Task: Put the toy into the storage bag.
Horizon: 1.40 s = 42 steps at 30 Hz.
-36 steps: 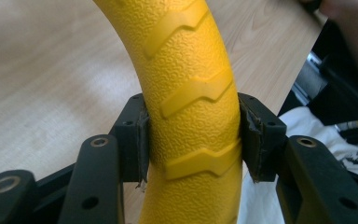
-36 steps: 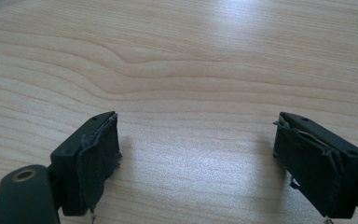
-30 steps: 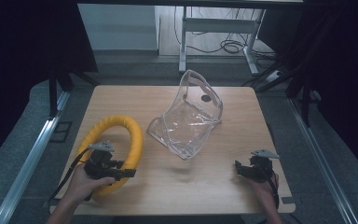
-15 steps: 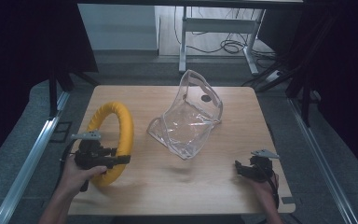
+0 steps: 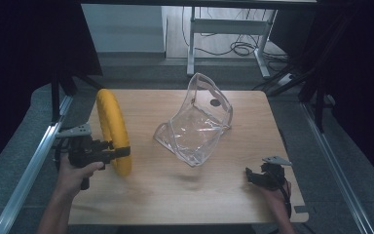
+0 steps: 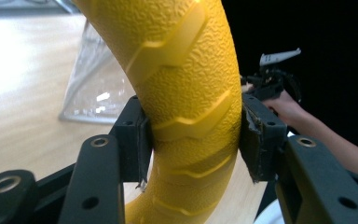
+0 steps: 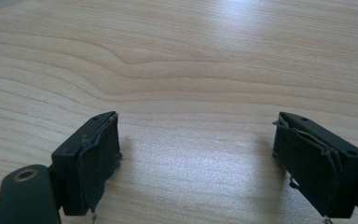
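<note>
A pale wooden table (image 5: 175, 195) sits in a dim room, with grey floor around it and a metal desk frame (image 5: 224, 29) with cables beyond the far edge. Your left gripper (image 5: 119, 152) is near the table's left edge, and its jaws are clamped on a yellow ring (image 5: 112, 126) — in the left gripper view the two black pads press against either side of the ring's textured, ridged tube (image 6: 191, 93). From the high view the ring stands up on edge, seen almost side-on, its lower part at your gripper and its top tilting toward the far left corner. Your left hand (image 5: 75, 173) is wrapped round the gripper's handle. A clear plastic bag (image 5: 195, 126) lies crumpled near the middle of the table, well apart from the ring, its open mouth standing up toward the far side. Your right gripper (image 5: 253, 176) rests low at the near right of the table — its jaws are spread wide over bare wood (image 7: 191, 70), with nothing between them.
</note>
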### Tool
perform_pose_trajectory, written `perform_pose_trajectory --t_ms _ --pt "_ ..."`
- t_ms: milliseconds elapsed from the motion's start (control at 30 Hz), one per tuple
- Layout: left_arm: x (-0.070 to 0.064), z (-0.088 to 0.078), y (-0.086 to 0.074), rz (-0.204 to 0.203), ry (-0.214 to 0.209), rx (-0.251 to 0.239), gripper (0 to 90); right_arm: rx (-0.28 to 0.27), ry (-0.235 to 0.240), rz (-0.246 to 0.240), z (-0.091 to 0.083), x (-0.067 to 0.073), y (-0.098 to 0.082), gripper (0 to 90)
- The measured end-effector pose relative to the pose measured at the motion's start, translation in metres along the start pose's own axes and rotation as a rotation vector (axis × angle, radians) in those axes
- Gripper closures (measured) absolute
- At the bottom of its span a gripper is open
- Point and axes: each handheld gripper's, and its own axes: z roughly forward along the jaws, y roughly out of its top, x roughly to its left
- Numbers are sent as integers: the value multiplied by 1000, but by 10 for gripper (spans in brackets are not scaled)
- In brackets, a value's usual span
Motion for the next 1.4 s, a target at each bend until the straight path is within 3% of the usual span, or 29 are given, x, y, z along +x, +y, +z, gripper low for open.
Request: perform_pose_trajectory --t_ms 133,500,767,1000,1400 --pt "-7 -3 12 37 9 -44 500 0 0 -3 0 0 0 147" --pt "-13 -1 27 29 -27 -128 500 2 0 -5 0 -1 0 147" --pt "-16 2 37 46 -16 -155 500 1 -1 -1 0 0 0 148" --pt "-21 5 47 53 -38 -190 499 3 -2 3 0 0 1 148" --pt "-31 12 69 90 -36 -228 499 2 -2 5 1 0 1 147"
